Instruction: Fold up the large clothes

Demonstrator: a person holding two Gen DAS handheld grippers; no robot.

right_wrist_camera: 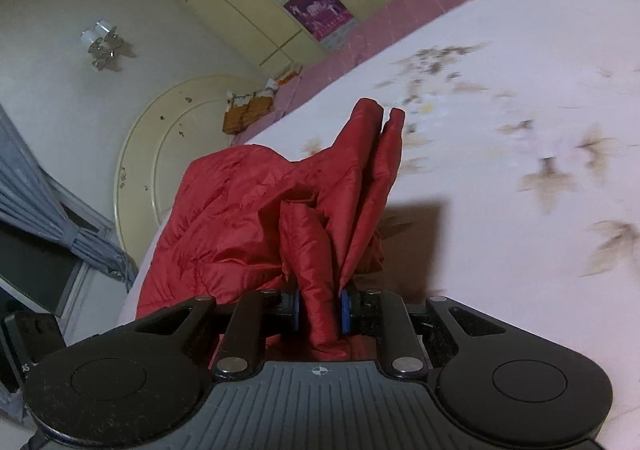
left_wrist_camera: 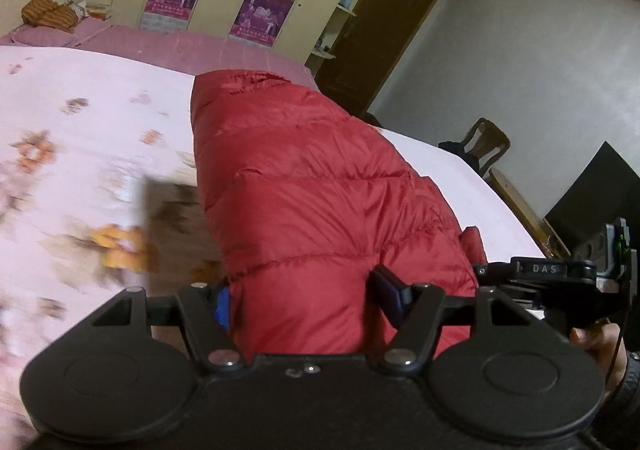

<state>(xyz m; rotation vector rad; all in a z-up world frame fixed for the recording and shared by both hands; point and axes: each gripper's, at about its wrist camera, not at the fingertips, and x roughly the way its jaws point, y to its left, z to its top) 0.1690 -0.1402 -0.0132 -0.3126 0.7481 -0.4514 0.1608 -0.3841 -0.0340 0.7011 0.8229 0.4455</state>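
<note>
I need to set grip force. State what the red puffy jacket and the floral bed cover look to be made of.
Red quilted puffer jacket: thin, smooth woven shell, probably nylon or polyester, with a slight sheen; the stitched channels bulge, so it looks filled with padding, and it creases sharply where the right gripper pinches it. Pale pink floral bed cover: matte printed cloth, perhaps cotton; blur hides the weave.

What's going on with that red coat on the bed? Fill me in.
A person is folding a red down jacket on a bed with a pale floral sheet, a handheld gripper in each hand. The right gripper is shut on a bunched fold of the jacket, lifting it off the sheet. The left gripper has its fingers spread wide around a thick part of the jacket; whether it grips is unclear. The fold is not yet finished.
</note>
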